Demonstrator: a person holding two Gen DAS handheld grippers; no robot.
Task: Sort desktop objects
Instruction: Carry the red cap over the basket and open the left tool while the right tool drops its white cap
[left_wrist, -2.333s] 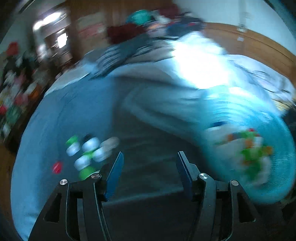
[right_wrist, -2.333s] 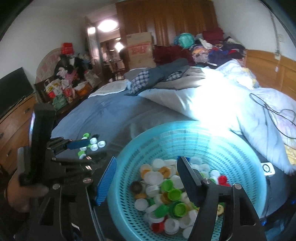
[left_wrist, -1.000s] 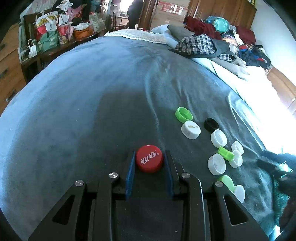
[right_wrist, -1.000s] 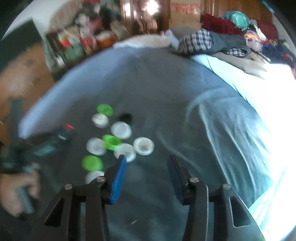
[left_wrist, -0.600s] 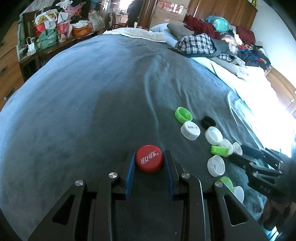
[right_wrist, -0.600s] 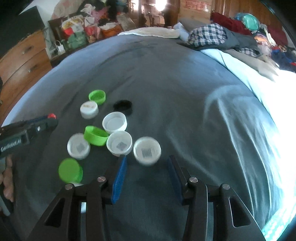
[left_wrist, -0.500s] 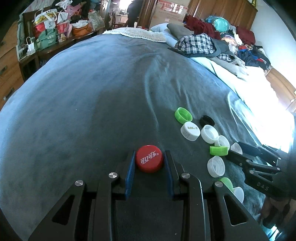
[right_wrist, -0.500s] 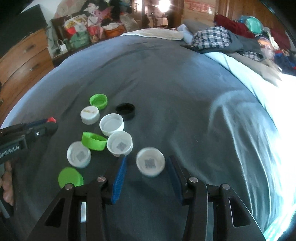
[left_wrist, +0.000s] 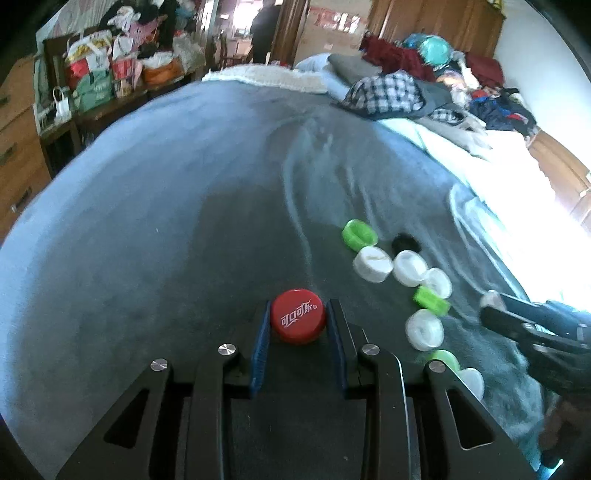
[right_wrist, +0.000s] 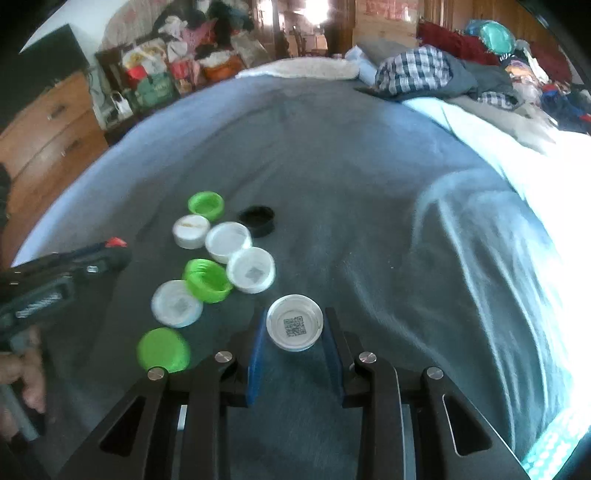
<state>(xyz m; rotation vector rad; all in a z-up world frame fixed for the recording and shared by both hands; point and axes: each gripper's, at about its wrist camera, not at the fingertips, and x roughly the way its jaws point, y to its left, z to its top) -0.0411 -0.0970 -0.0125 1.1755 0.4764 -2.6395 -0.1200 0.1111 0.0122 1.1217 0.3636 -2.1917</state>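
Note:
My left gripper (left_wrist: 297, 320) is shut on a red bottle cap (left_wrist: 297, 320) and holds it just above the grey-blue bedspread (left_wrist: 177, 206). My right gripper (right_wrist: 294, 325) is shut on a white cap (right_wrist: 294, 322) lying open side up, with a QR code inside. Several loose white, green and black caps (right_wrist: 218, 254) lie to its left; the same cluster (left_wrist: 402, 269) shows right of my left gripper. The left gripper appears in the right wrist view (right_wrist: 110, 251), the right gripper in the left wrist view (left_wrist: 495, 302).
A turquoise basket rim (right_wrist: 557, 435) shows at the bottom right corner. A bright white quilt (right_wrist: 546, 206) covers the bed's right side. Clothes (right_wrist: 424, 74) are piled at the far end. A wooden dresser (right_wrist: 40, 129) stands on the left.
My right gripper has moved in and closed on the white QR cap, which stood free between open fingers before. My left gripper still holds the red cap and has barely moved.

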